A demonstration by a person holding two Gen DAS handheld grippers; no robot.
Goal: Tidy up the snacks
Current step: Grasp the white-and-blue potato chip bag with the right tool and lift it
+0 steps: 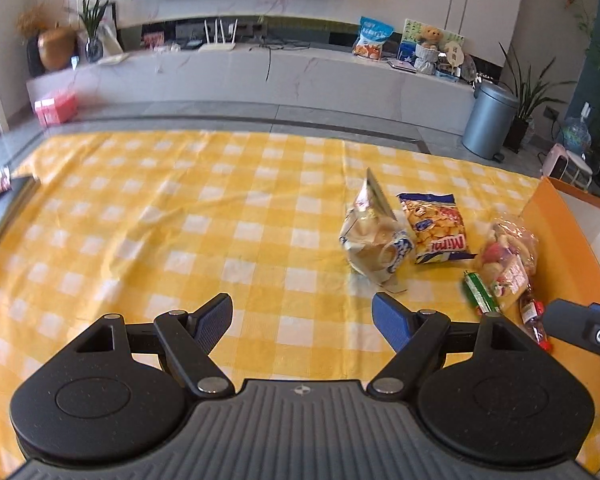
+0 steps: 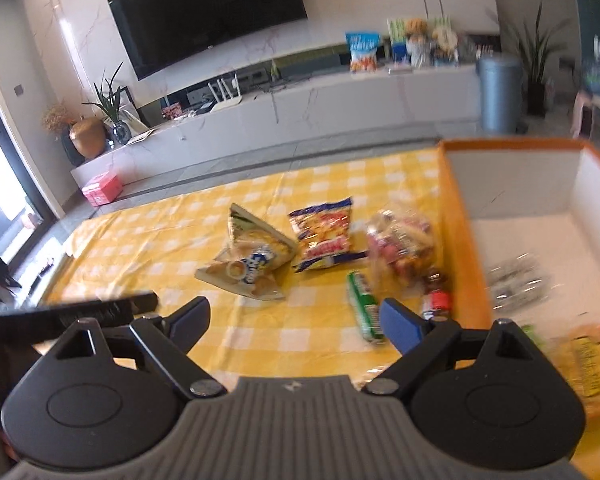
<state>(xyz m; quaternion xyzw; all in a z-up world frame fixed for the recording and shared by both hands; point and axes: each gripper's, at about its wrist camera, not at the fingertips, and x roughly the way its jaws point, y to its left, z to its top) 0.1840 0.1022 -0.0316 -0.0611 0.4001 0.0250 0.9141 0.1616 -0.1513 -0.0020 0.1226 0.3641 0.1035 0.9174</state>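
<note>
Inside, the orange box (image 2: pixel 456 216) is blurry, so its snacks are hard to tell. Beside it on the yellow checked cloth (image 1: pixel 180 220), one chip bag (image 1: pixel 436 226) reads "Mimi". Both the left hand-held gripper (image 1: pixel 302 316) and right hand-held gripper (image 2: pixel 296 318) hang wide apart, holding nothing.

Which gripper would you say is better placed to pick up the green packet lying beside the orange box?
The right gripper, probably. Its open jaws sit just short of the green packet, beside the orange box. The left gripper, also open, faces bare tablecloth, with the packet off to its right.
</note>
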